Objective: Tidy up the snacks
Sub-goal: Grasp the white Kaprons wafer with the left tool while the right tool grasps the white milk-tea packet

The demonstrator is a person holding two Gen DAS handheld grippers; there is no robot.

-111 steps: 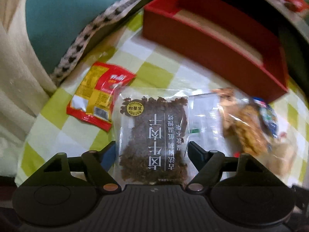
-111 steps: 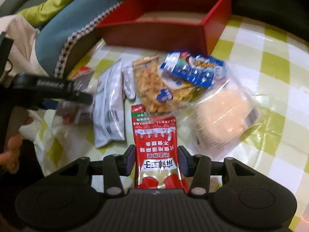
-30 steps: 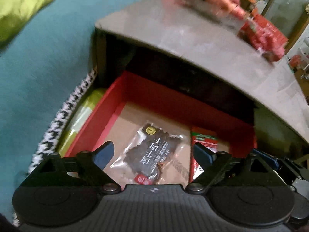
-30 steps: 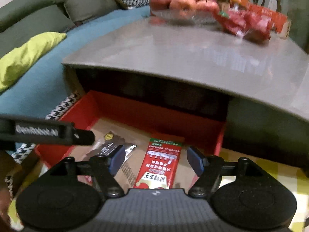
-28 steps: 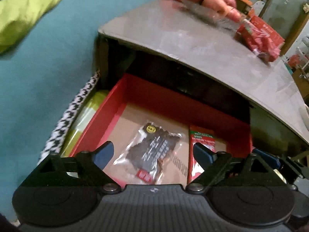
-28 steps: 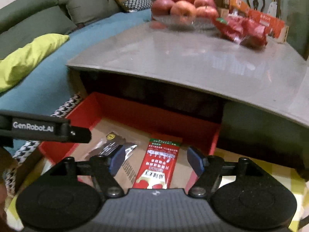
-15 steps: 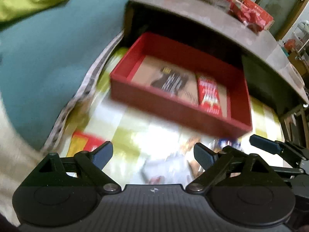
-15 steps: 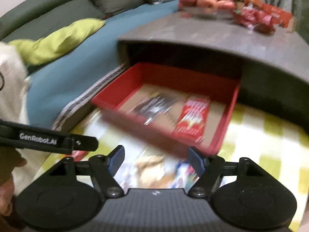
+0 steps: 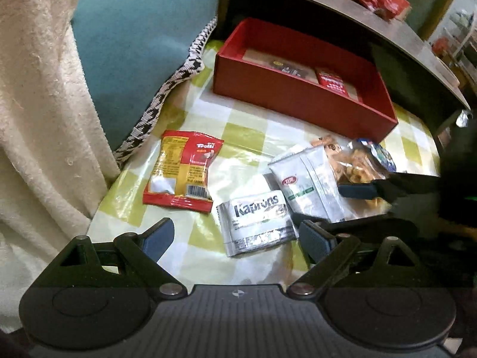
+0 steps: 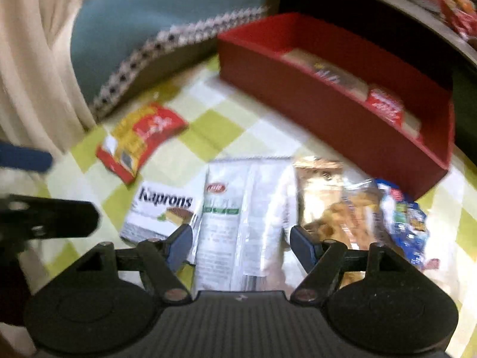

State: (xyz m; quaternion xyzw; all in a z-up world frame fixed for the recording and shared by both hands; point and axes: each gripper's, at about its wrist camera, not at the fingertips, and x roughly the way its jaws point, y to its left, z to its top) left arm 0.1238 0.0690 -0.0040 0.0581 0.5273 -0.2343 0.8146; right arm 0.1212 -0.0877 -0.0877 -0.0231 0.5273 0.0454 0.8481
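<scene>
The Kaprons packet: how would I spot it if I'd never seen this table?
Start at the red box at the back of the checked tablecloth, then come forward to the loose snacks. The Kaprons packet is the silvery-white one lying nearest, between a red-and-yellow bag and a taller white pouch; only it carries bold dark "Kaprons" lettering.

Teal sofa (image 9: 140, 26), checked cloth (image 9: 247, 125), grey tbl (image 9: 342, 3)

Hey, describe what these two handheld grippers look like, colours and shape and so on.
Both the left gripper and the right gripper look alike: matte black ribbed bodies with round side discs, silver pivot screws, angular black linkages and dark blue pads on the jaws. No cables or sleeves visible.
</scene>
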